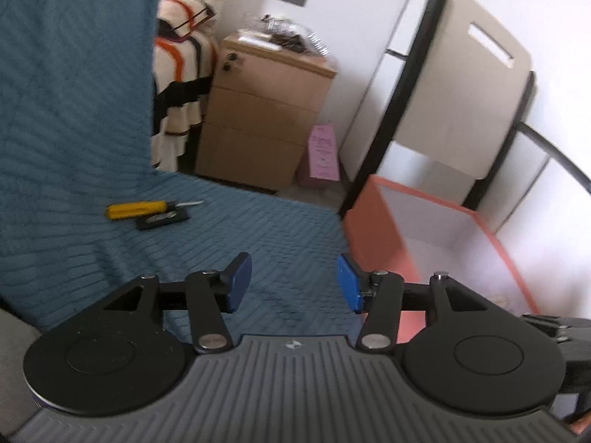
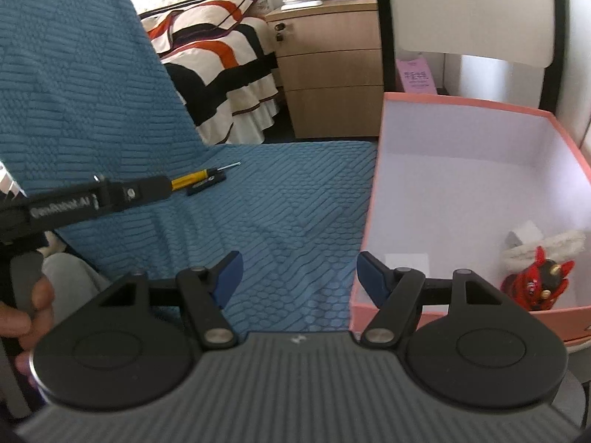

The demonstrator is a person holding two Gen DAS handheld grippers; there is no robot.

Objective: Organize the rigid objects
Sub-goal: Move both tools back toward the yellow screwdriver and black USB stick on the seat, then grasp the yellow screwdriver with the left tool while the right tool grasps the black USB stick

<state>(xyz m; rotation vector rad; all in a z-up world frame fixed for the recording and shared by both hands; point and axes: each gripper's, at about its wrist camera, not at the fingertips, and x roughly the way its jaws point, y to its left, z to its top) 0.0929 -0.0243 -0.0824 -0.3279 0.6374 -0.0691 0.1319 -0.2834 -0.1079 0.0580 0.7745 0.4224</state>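
Lying side by side on the blue textured cover [image 2: 288, 199], two loose items wait well ahead of our grippers: one yellow-handled screwdriver [image 2: 195, 177], its metal tip pointing toward the far edge, and one small flat black object [image 2: 205, 186] just beside it, touching or nearly so. From the left wrist we see the same pair, the screwdriver [image 1: 138, 209] above the black object [image 1: 162, 218], though blur keeps us from reading what the black piece is.

To the right stands one pink box [image 2: 373, 221] with a white interior, open at the top and butted against the edge of the cover. Inside it we count three things: one red figure [image 2: 535, 280] in the near right corner, one white fluffy piece [image 2: 550, 243] behind it, and one small white block [image 2: 526, 234] beside that.

Our left gripper [image 1: 294, 282] hangs over the cover with its two blue pads apart and nothing between them. Our right gripper [image 2: 299, 277] is likewise spread and empty, its right finger in front of the box's near wall. A hand [image 2: 26, 317] grips the left tool's handle at the lower left.

Beyond the cover we see one striped bed [image 2: 218, 59], one three-drawer wooden cabinet [image 2: 332, 70] with clutter on top, one pink paper bag [image 2: 415, 75] on the floor, and one pale chair back [image 1: 469, 85].
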